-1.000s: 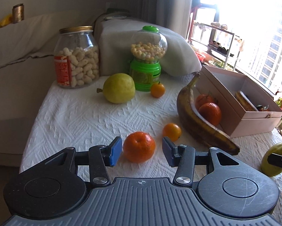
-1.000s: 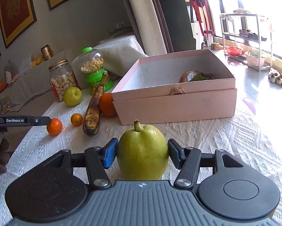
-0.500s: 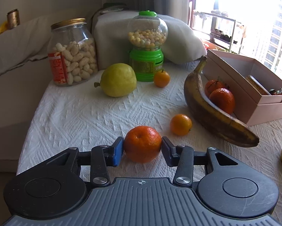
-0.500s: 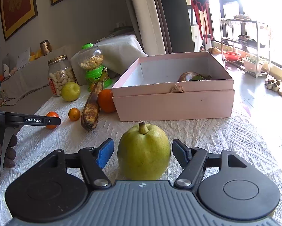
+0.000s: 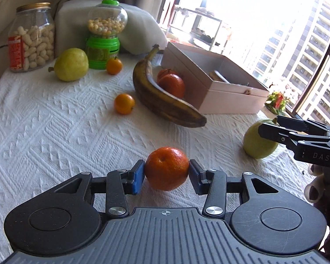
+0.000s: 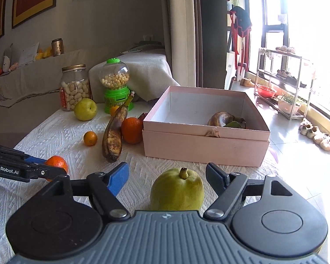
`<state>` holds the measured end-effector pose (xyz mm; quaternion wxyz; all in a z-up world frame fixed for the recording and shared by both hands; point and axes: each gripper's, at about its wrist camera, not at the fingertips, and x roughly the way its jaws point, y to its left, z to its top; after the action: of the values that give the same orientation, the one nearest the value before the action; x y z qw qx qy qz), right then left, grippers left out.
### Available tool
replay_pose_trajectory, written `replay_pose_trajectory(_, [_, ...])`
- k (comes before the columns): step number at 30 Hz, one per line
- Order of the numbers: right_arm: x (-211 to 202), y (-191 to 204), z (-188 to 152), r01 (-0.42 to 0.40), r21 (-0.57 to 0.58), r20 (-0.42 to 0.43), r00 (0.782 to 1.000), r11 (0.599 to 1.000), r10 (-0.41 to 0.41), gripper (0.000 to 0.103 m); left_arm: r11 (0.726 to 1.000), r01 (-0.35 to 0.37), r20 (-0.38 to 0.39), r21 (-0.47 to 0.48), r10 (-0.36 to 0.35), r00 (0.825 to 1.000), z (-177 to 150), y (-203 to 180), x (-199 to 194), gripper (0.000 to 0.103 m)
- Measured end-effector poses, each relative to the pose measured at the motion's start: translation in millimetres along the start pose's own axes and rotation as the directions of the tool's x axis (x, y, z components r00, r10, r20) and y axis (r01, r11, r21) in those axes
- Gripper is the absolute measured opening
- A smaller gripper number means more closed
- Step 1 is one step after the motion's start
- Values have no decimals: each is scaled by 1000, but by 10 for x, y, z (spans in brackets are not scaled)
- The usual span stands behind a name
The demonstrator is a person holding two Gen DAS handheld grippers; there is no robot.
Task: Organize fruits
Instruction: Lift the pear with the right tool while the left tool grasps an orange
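My left gripper (image 5: 167,175) is shut on an orange tangerine (image 5: 166,167), both pads pressing its sides just above the white cloth. A green pear (image 6: 177,190) stands upright on the cloth between the jaws of my right gripper (image 6: 167,179), which are opening and stand clear of it on both sides. The same pear (image 5: 259,142) shows at the right of the left wrist view, partly behind the right gripper. A pink box (image 6: 205,148) with a dark banana (image 6: 220,118) inside sits beyond it.
On the cloth lie a brown banana (image 5: 162,98), a large orange (image 5: 172,85) against the box, two small oranges (image 5: 124,103), and a second pear (image 5: 71,65). A peanut jar (image 5: 31,37) and green candy dispenser (image 5: 104,37) stand at the back.
The left gripper closed onto the tangerine and swung right toward the box. The right gripper's jaws spread away from the pear and the gripper drew back and up.
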<state>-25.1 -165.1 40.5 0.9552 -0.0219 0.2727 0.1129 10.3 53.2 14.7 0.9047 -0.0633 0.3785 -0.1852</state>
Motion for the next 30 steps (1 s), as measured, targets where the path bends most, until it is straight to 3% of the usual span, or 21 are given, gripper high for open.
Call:
replay_pose_trajectory(3, [-38, -30, -23, 9, 8, -2, 1000, 1000, -9, 78, 1000, -11, 11, -10, 11, 1000, 9, 27, -4, 49])
replay_pose_trajectory(9, [-79, -82, -48, 40, 14, 19, 999, 999, -40, 78, 993, -114, 75, 8, 113, 991, 91, 122, -214, 55])
replay_pose_trajectory(17, [-69, -125, -124, 48, 36, 8, 999, 998, -48, 78, 958, -283, 97, 42, 278, 956, 132, 274, -367, 51])
replay_pose_trajectory(21, [-132, -170, -153, 66, 57, 41, 997, 996, -68, 78, 971, -240, 117, -8, 239, 964, 133, 381, -465, 51])
replay_pose_trajectory(25, [-164, -213, -161, 76, 69, 53, 995, 995, -79, 78, 980, -191, 117, 50, 184, 976, 115, 239, -477, 51])
replay_pose_trajectory(30, [-143, -206, -187, 79, 59, 41, 996, 995, -82, 78, 960, -258, 91, 106, 249, 964, 74, 86, -287, 52])
